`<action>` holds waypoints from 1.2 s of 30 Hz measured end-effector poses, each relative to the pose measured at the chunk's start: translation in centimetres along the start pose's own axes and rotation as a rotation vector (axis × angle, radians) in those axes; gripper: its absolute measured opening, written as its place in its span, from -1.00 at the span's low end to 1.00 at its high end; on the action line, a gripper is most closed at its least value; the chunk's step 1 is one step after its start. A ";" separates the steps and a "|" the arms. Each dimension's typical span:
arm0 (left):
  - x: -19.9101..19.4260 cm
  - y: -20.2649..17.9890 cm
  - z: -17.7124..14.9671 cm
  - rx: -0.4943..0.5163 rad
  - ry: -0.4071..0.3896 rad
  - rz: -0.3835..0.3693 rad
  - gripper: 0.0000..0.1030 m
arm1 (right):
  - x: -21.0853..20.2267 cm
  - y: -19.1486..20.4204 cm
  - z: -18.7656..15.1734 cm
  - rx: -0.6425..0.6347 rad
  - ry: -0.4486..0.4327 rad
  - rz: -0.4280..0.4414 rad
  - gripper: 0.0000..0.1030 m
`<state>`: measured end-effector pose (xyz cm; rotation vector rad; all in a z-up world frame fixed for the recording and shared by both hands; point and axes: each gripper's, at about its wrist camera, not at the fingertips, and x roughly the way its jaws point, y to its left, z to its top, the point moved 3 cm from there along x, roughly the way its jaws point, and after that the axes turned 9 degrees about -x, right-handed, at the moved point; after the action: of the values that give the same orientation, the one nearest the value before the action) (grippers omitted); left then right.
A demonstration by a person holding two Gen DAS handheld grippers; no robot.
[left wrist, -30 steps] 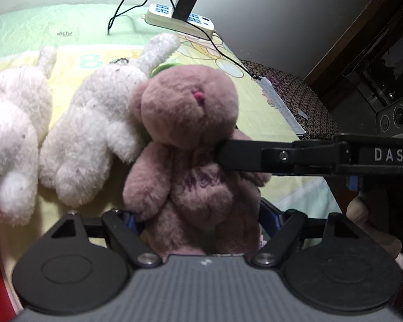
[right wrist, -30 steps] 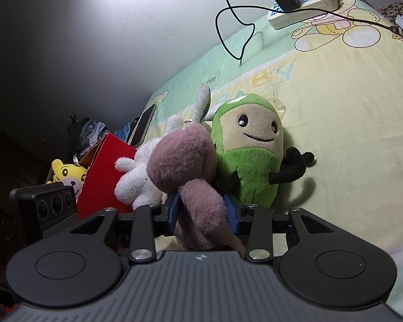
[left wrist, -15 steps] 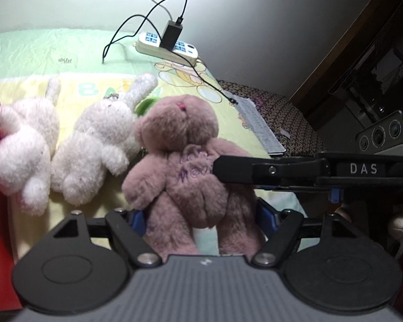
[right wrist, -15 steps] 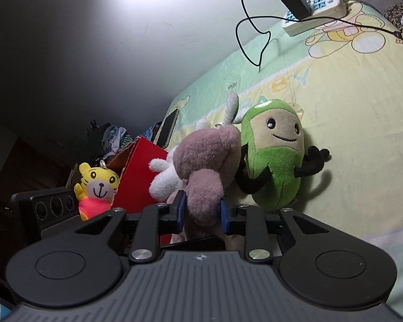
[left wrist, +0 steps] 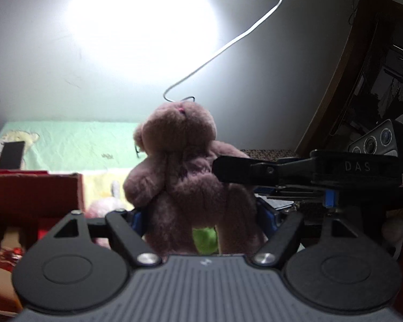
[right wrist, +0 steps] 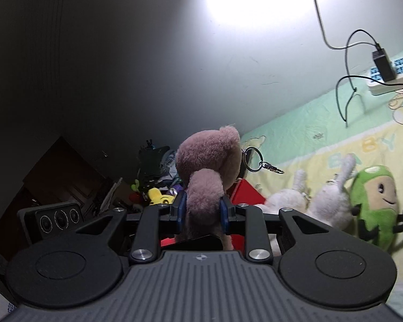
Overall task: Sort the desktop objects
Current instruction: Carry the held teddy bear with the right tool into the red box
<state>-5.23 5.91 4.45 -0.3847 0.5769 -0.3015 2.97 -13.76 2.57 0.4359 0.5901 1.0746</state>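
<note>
Mauve plush bear [left wrist: 185, 171] held aloft above green mat's [right wrist: 335, 145] left edge, clamped by both: left gripper [left wrist: 201, 217] on lower body, right gripper [right wrist: 201, 212] on 1 arm. Best kept level, lowered slowly over red box [left wrist: 32, 187].

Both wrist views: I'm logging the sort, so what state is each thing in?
Pink bear: lifted, clamped by both jaws.
Left gripper: shut on bear's legs.
Right gripper: shut on bear's arm.
White bunnies: lying on blanket.
Green plush: lying face-up.
Red box: open.
</note>
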 end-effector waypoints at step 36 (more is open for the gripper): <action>-3.5 21.4 -1.6 0.097 0.190 0.299 0.42 | 24.8 5.0 -7.9 0.180 0.315 -0.212 -0.58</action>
<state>-5.42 25.74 -4.38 -0.1728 0.7932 -0.0781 3.15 11.18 -6.26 0.3529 0.9958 0.8954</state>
